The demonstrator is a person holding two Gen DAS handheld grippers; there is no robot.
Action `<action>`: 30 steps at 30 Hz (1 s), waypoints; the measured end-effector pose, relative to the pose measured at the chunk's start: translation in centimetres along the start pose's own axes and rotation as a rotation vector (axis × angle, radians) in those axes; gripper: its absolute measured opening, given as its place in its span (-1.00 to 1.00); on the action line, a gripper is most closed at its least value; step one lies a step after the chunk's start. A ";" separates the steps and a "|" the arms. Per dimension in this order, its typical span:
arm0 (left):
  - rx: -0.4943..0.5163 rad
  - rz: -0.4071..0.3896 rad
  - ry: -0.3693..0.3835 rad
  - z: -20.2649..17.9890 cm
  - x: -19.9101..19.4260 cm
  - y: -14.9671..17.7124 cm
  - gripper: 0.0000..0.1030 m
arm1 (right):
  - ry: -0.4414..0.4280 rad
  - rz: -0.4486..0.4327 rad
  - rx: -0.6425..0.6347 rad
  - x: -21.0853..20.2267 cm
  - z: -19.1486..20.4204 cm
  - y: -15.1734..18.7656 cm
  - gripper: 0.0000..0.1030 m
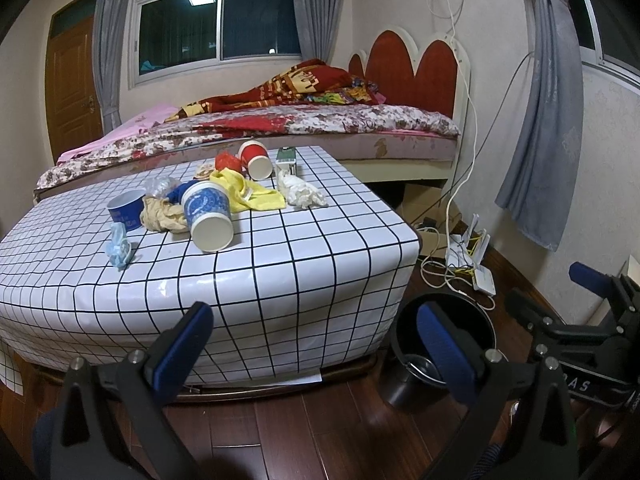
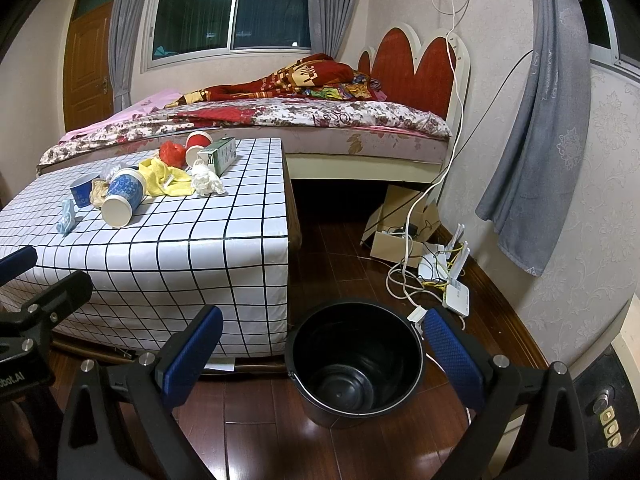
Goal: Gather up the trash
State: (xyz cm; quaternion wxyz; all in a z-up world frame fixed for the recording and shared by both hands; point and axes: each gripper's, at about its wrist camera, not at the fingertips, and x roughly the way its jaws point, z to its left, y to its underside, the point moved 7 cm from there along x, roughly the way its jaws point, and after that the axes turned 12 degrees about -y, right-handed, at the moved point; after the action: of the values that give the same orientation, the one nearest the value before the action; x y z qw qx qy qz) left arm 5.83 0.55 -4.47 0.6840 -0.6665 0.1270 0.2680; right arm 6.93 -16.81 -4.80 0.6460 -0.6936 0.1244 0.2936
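Left gripper (image 1: pixel 316 344) and right gripper (image 2: pixel 322 350) both hold their fingers spread wide, gripping nothing. Trash lies clustered on the far left of the checked table (image 2: pixel 208 236): a blue cup (image 2: pixel 122 196) on its side, a yellow cloth (image 2: pixel 166 180), crumpled tissue (image 2: pixel 206 182). The black bin (image 2: pixel 356 364) stands on the floor, right of the table.

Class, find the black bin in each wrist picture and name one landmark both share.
Left wrist: black bin lower right, partly behind a gripper finger.
Right wrist: black bin bottom centre, on the floor, empty.
Shared landmark: checked table left of it.
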 end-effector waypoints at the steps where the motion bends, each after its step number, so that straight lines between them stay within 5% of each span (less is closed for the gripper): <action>1: 0.000 0.000 -0.001 0.0 0.0 0.1 0.98 | 0.000 0.000 0.000 0.0 0.0 0.0 0.98; 21: -0.008 0.025 -0.015 0.7 0.7 0.6 0.99 | -0.013 0.005 -0.015 0.3 0.4 -0.3 0.98; 30: -0.059 0.027 -0.091 5.0 2.4 -0.2 0.99 | -0.056 -0.006 -0.048 1.7 2.2 -1.4 0.98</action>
State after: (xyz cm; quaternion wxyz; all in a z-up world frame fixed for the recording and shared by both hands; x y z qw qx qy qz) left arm 7.02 5.97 -5.17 0.6654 -0.6717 0.0970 0.3109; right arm 8.51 -14.14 -4.61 0.6331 -0.7009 0.0972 0.3140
